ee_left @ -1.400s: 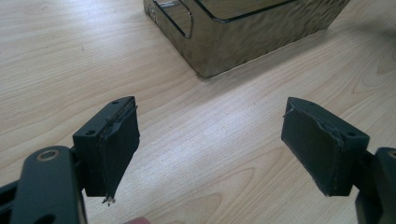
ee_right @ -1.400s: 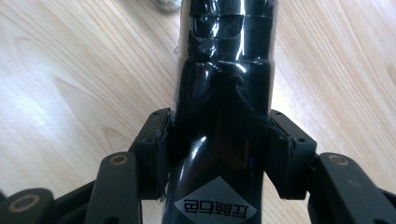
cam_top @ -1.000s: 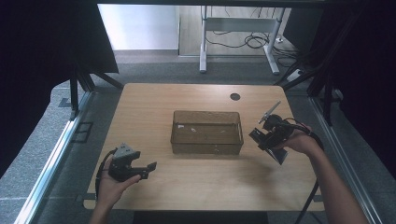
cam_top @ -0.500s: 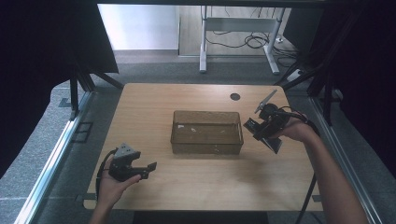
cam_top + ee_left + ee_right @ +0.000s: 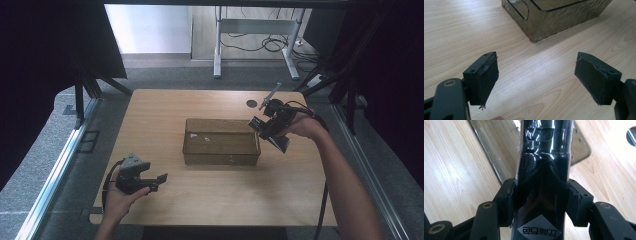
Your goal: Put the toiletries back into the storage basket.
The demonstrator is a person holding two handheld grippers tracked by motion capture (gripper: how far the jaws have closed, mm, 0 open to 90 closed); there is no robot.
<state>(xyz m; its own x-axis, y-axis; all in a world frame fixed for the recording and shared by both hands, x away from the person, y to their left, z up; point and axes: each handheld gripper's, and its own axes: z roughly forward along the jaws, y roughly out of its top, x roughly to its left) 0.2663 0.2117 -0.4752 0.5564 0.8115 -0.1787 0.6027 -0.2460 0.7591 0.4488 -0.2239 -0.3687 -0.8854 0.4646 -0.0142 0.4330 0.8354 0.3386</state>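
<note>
Wooden table [image 5: 210,200], a clear brownish plastic bin [image 5: 221,141] at its centre, long sides running left-right. A dark round hole [image 5: 251,103] sits in the tabletop toward the far right.

Left hand [image 5: 116,199]: comes in from the near edge, forearm short in frame, palm wrapped under the left gripper [image 5: 155,181], which lies low over the near-left part of the table and points right, toward the bin but well apart from it. In the left gripper view its two jaws stand wide apart with bare wood between the pads [image 5: 486,80]; nothing held. One corner of the bin [image 5: 541,22] shows ahead.

Right hand [image 5: 302,127]: arm stretched forward along the right side, wrist raised, holding the right gripper [image 5: 267,131] just beside the bin's right end, pointing left and down toward it. Jaws pinched on a glossy black plastic-wrapped package [image 5: 542,182], which bears a white diamond label [image 5: 540,230] with printed characters. In the right gripper view the package hangs over the bin's edge [image 5: 491,167]. Whether it touches the bin cannot be told.
</note>
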